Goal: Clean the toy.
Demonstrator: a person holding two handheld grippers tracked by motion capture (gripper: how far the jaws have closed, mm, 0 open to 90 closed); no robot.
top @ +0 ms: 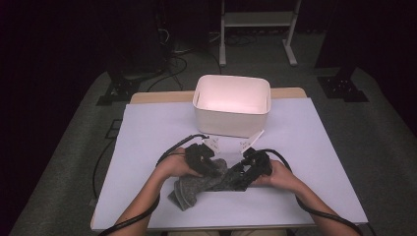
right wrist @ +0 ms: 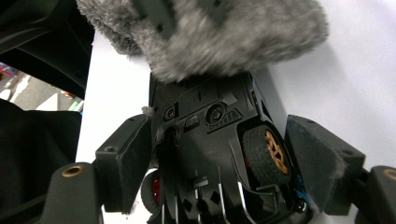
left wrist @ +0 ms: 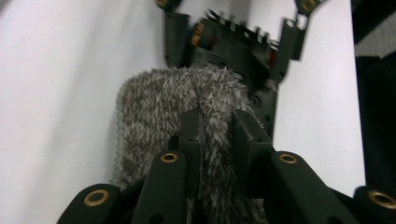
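A grey fuzzy sock (top: pixel 191 189) lies on the near middle of the table, between the person's hands. My left gripper (top: pixel 204 164) is shut on it; in the left gripper view the jaws (left wrist: pixel 217 116) pinch a fold of the sock (left wrist: pixel 163 102). A black toy car (left wrist: pixel 243 51) lies just beyond that fold. My right gripper (top: pixel 244 172) faces the left one. Its jaws (right wrist: pixel 219 154) close on both sides of the toy car (right wrist: pixel 210 121), which shows its underside and gold-rimmed wheels. The sock (right wrist: pixel 210 37) covers the car's far end.
A white bin (top: pixel 231 123) stands at the back middle of the table, open and with nothing visible inside. The pale tabletop (top: pixel 314 152) spreads left and right of the hands. A white metal stand (top: pixel 258 19) sits on the floor beyond.
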